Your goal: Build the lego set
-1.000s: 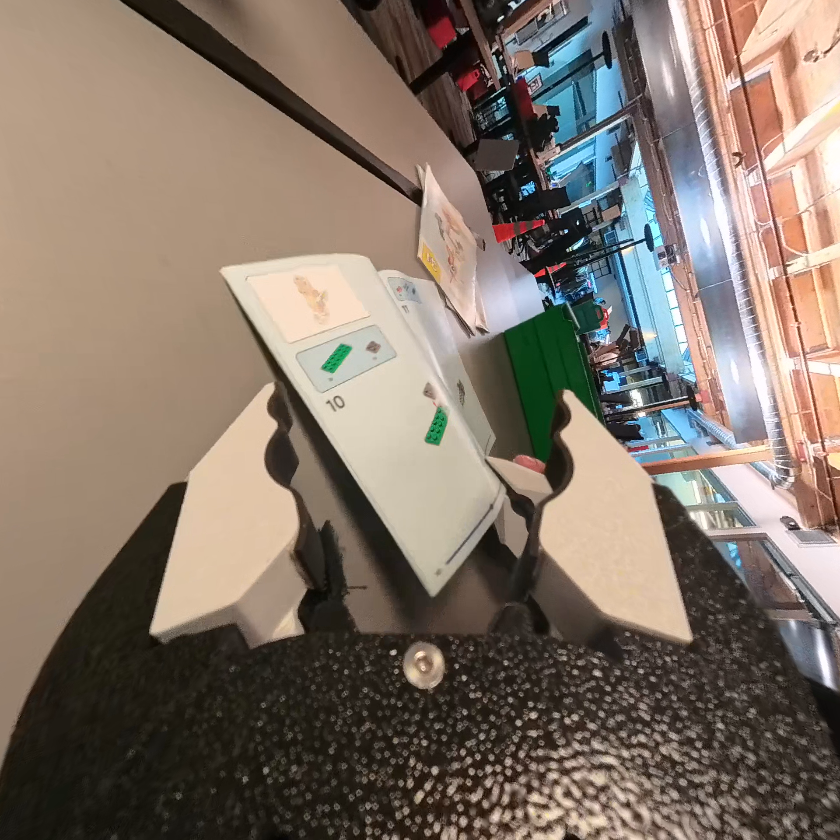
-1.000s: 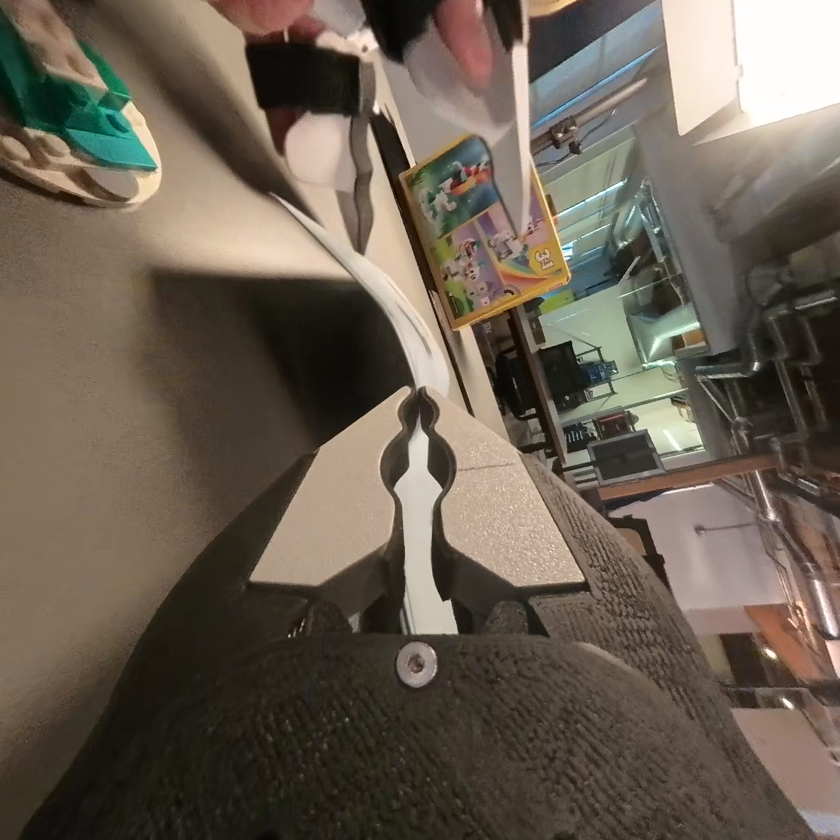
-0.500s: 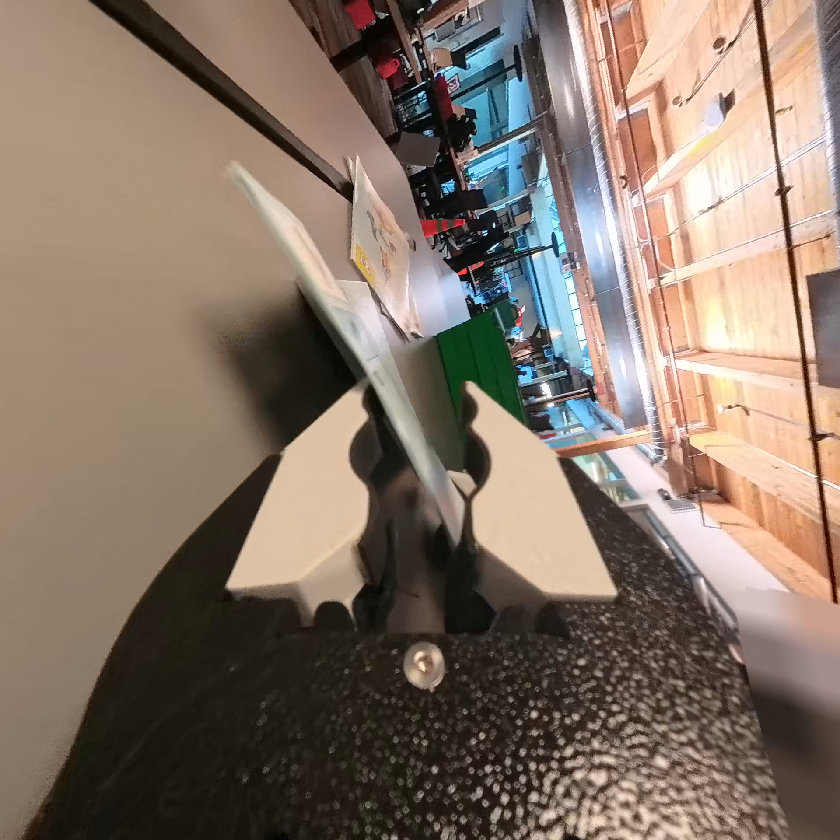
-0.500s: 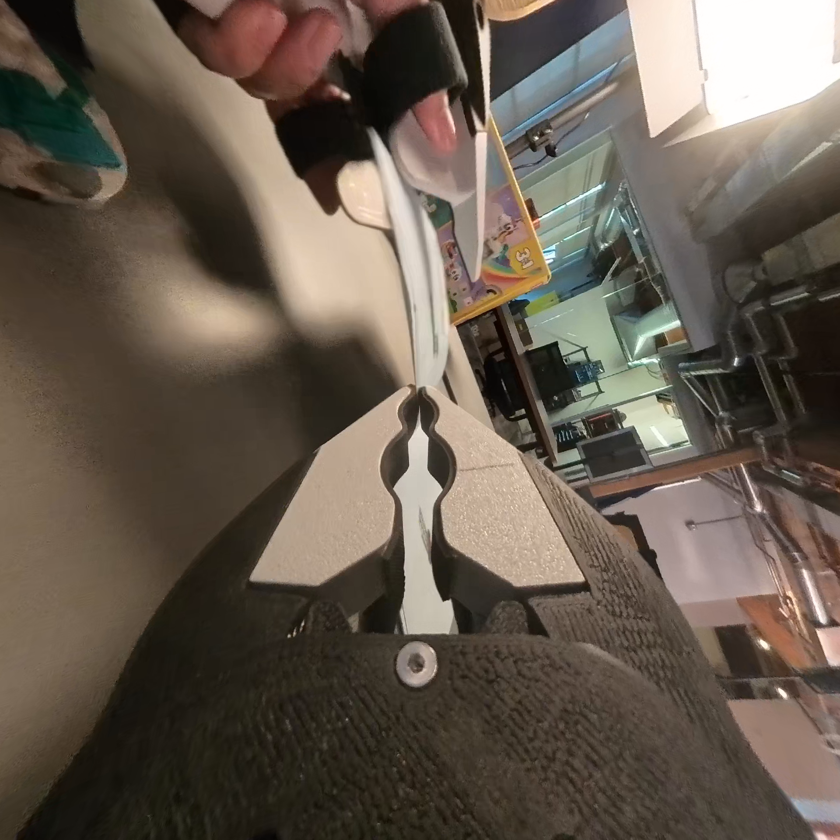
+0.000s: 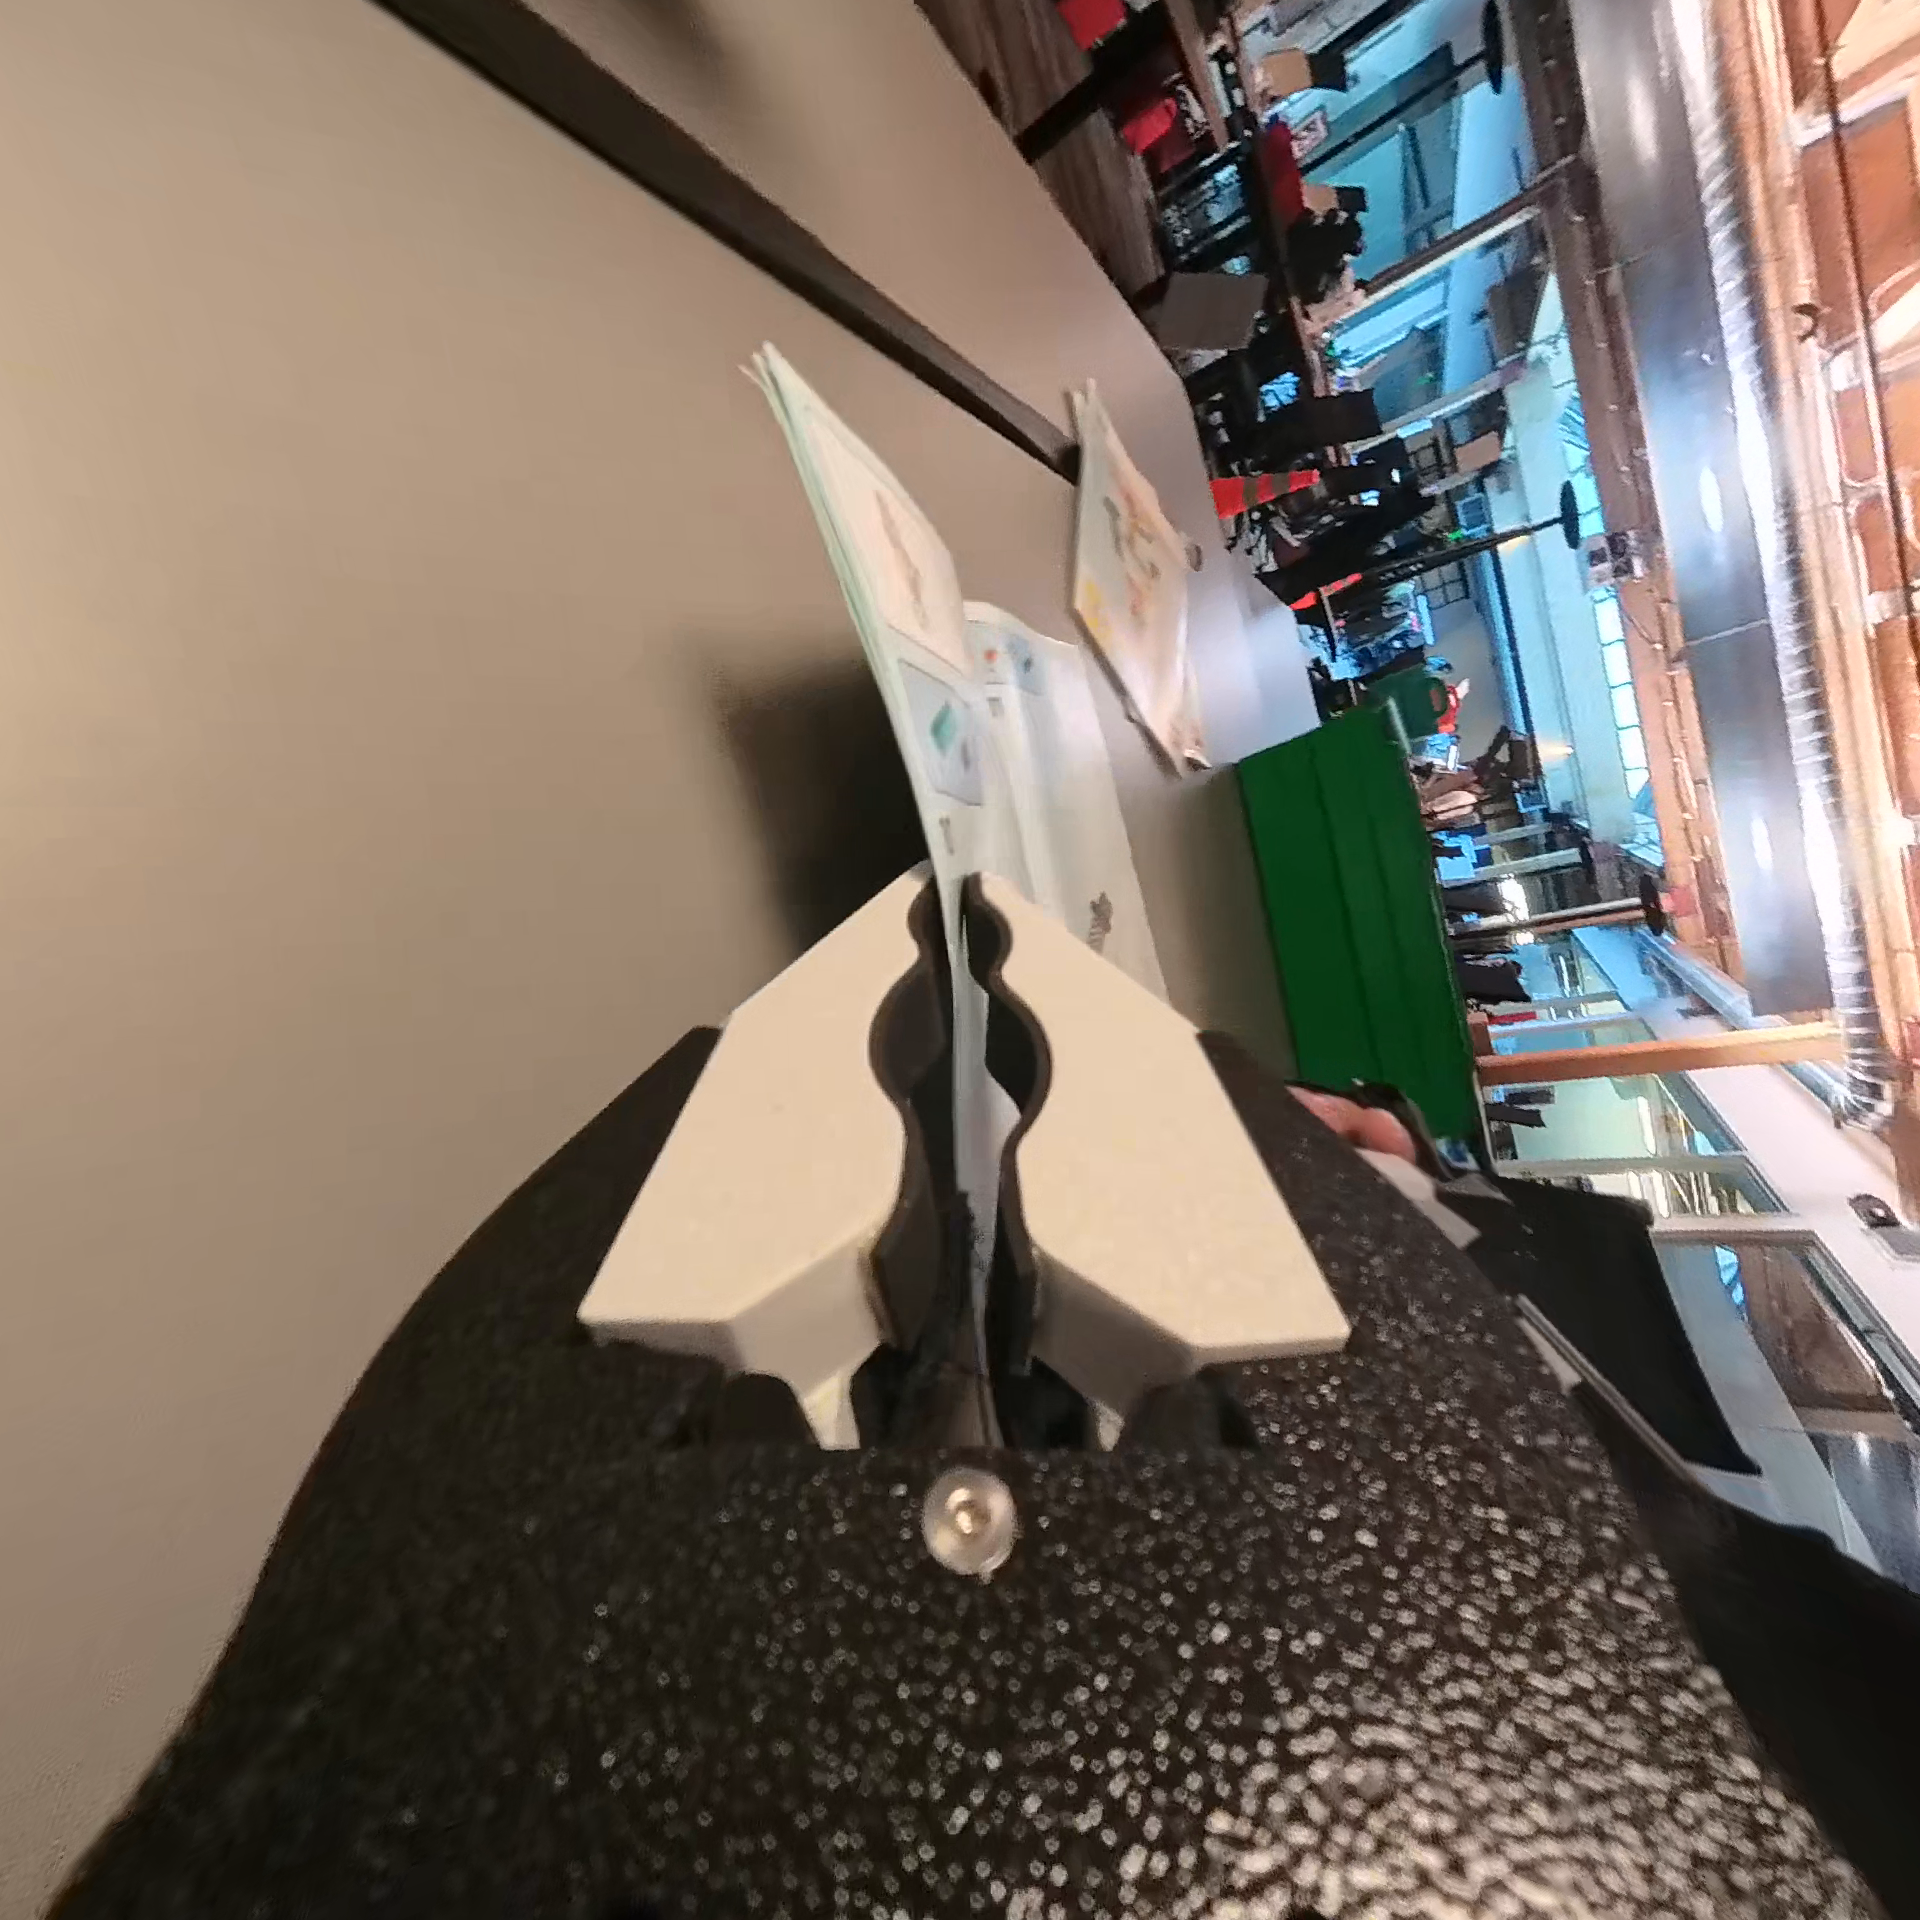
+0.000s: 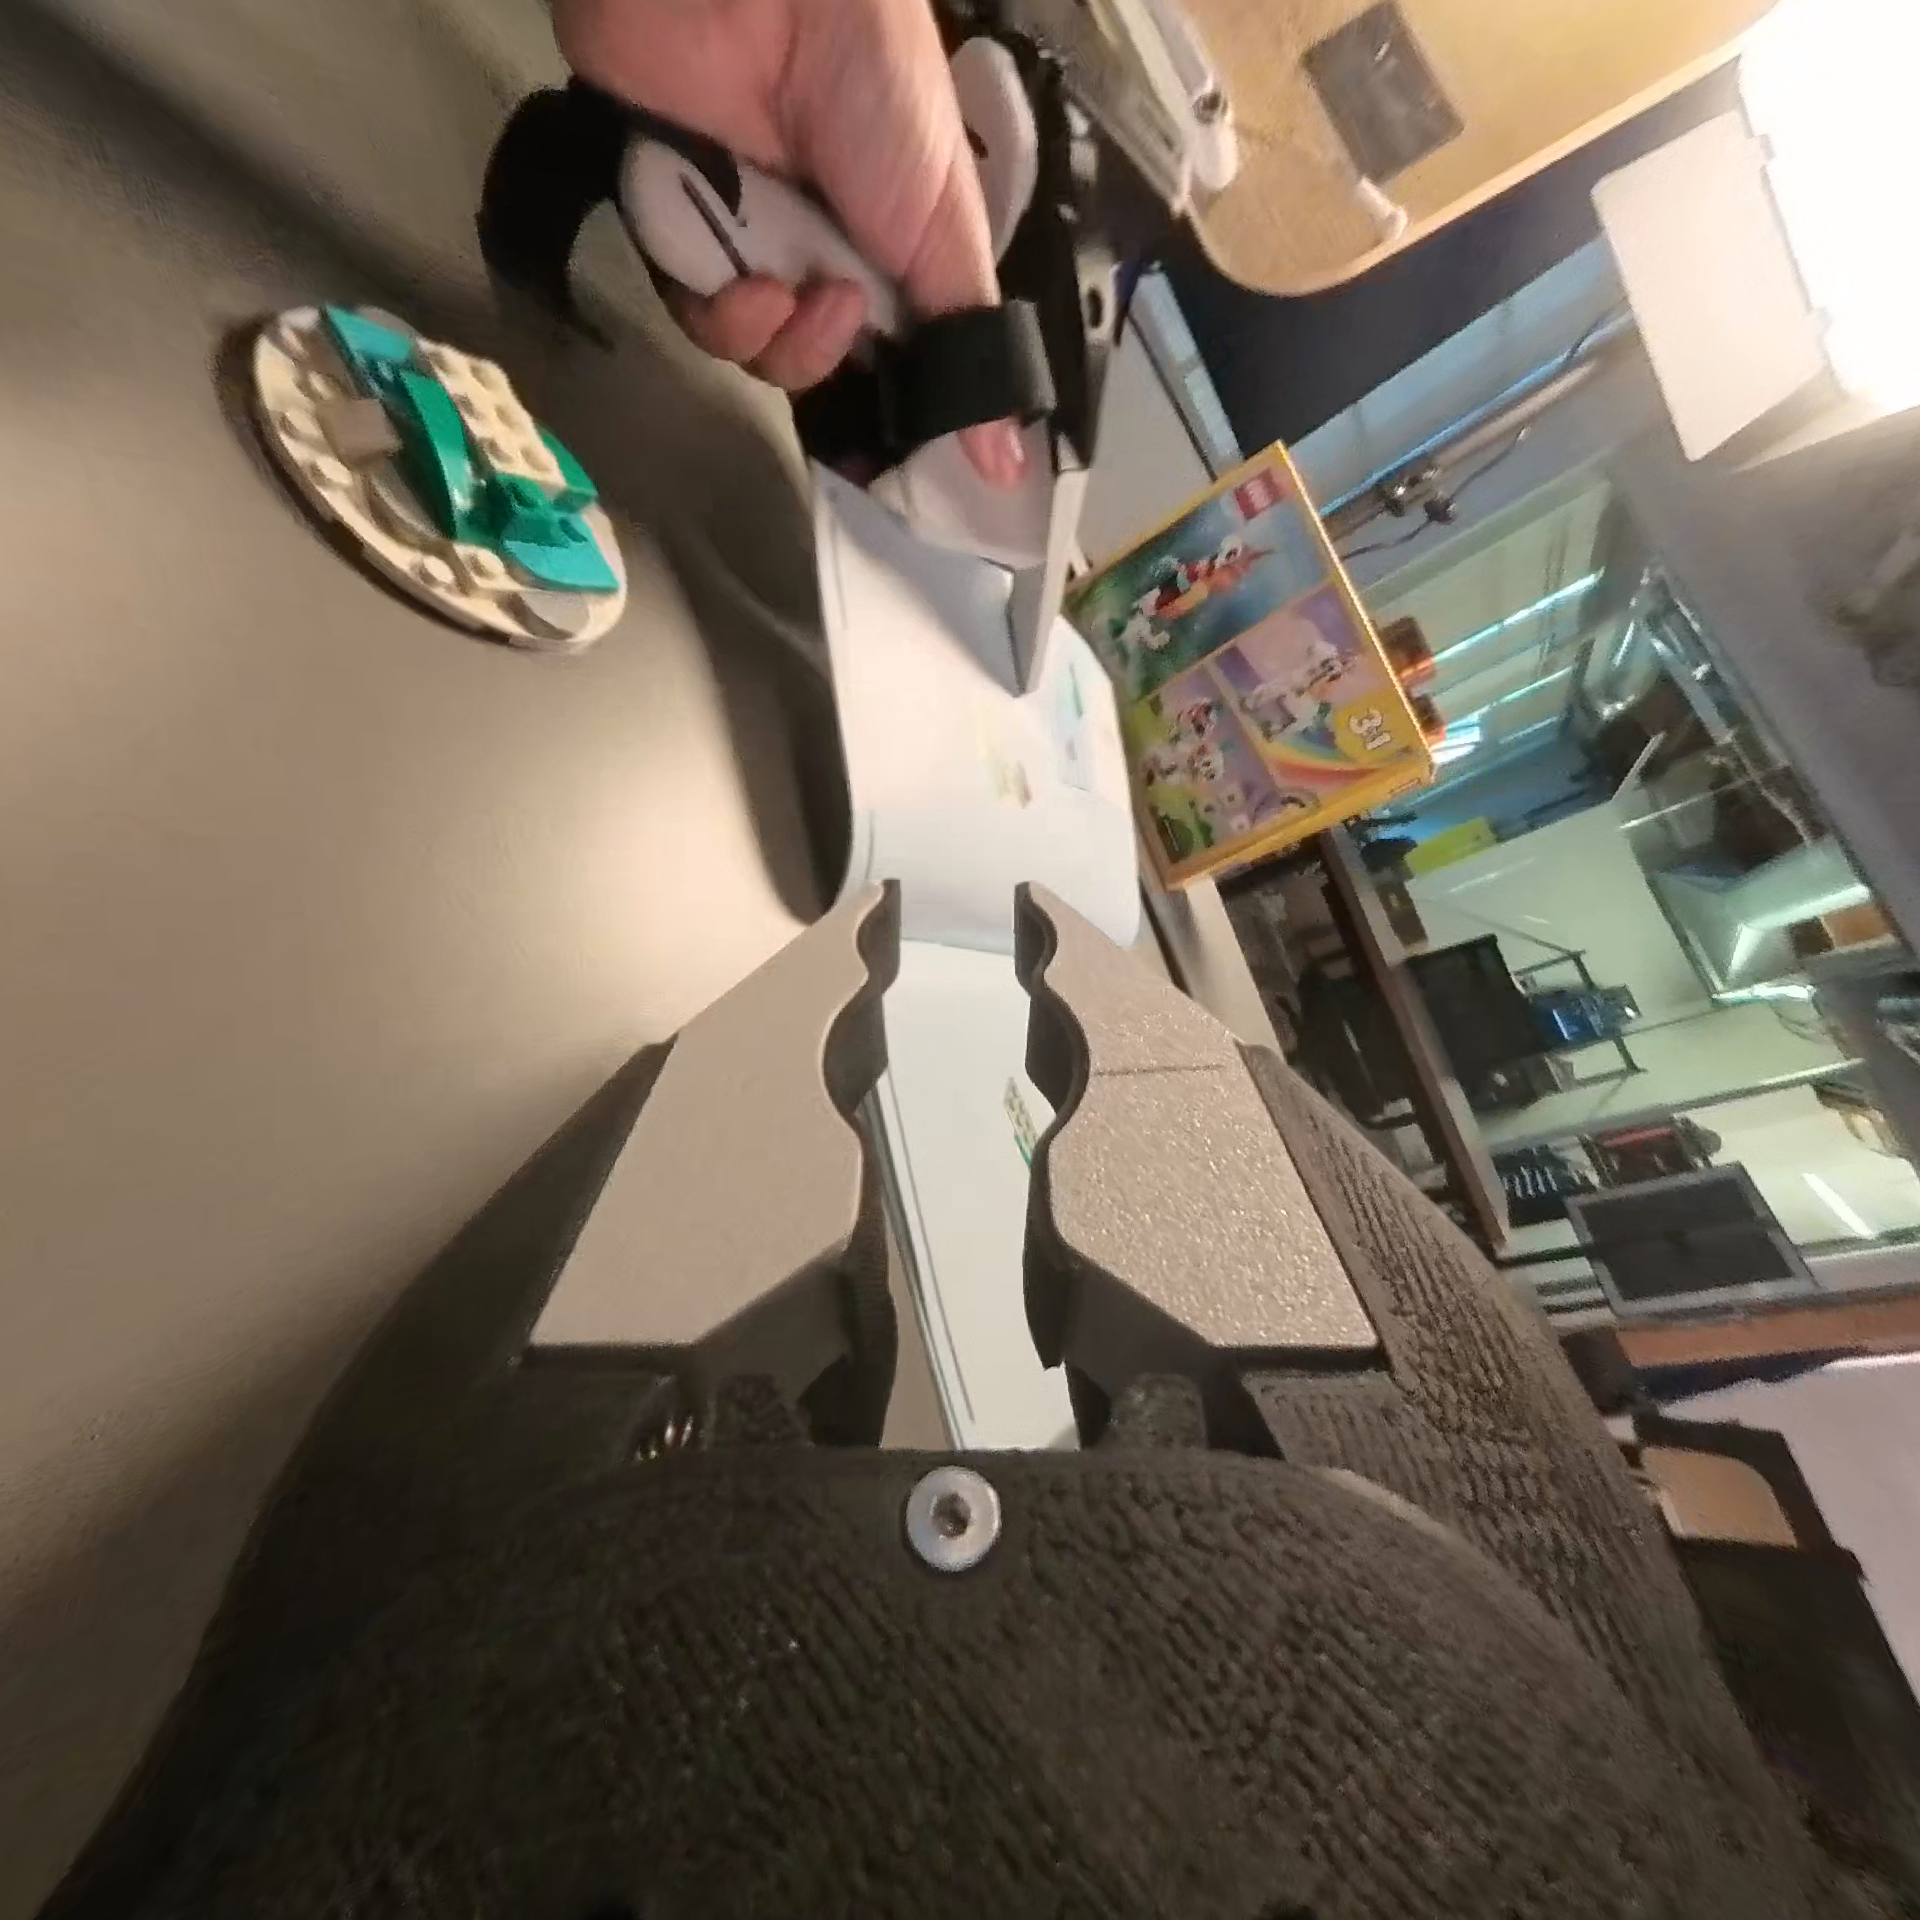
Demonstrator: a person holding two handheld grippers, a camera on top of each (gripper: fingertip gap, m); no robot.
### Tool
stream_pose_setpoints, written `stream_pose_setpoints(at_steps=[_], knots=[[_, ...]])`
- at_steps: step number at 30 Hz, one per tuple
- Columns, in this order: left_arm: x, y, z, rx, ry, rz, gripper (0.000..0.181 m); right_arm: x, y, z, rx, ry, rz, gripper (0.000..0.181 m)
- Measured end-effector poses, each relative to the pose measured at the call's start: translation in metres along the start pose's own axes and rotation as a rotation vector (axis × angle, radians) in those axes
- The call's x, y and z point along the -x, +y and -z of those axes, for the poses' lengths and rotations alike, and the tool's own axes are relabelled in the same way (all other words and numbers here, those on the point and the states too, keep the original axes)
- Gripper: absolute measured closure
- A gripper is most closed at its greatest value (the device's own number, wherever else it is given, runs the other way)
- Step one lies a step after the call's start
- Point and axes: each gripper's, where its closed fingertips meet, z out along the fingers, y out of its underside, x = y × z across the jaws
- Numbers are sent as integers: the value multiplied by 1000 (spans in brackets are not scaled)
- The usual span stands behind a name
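My left gripper (image 5: 954, 883) is clamped on a page of the instruction booklet (image 5: 883, 582), the thin sheet running right down the slot between the two grey fingers (image 5: 790, 1122), and the page stands up on edge off the grey table (image 5: 364, 623), curling away from me. Beyond it in the left wrist view another leaflet (image 5: 1127, 613) lies near the dark seam in the tabletop, and a green box (image 5: 1340, 904) sits at the far side. On my right, the right gripper (image 6: 951, 894) has its jaws parted with clear space between them, gripping nothing; the open white pages of the booklet (image 6: 966, 769) lie flat on the table just ahead and show through the gap. From this side I can see my left hand (image 6: 831, 177) wrapped round the handle of the other gripper, its black strap over my fingers, its pointed tips pinching the page edge where it lifts off the booklet. The lego build (image 6: 436, 468) sits on the table to the left of the booklet, apart from both grippers: a pale round studded plate with teal pieces stacked across it. Past the booklet, the colourful lego box (image 6: 1257, 686) stands upright at the table's edge.
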Motion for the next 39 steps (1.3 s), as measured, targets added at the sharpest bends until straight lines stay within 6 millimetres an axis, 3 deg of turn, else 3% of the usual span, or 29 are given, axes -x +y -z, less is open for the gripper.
stream_pose_setpoints(at_steps=[4,7,13,21,25,30,32,35,39], knots=[[25,-2,15,-30,-69,44,170,-1,3,-3,10,8,9,163],[31,-1,21,-44,-88,46,166,-4,5,-4,16,13,-11,163],[31,-6,35,-101,-92,79,129,-8,12,-3,37,29,-32,164],[14,-6,53,-155,-41,48,119,-12,20,-5,75,58,-22,166],[-9,-2,71,-275,-48,-135,114,-17,24,-2,82,77,-41,166],[-49,26,93,-345,29,-417,118,-25,25,-1,89,127,-50,166],[-66,45,99,-327,106,-574,130,-30,22,0,79,158,-66,168],[-70,66,106,-311,111,-735,136,-39,18,3,83,218,-75,170],[-72,69,119,-372,87,-859,138,-39,14,1,96,250,-95,171]])
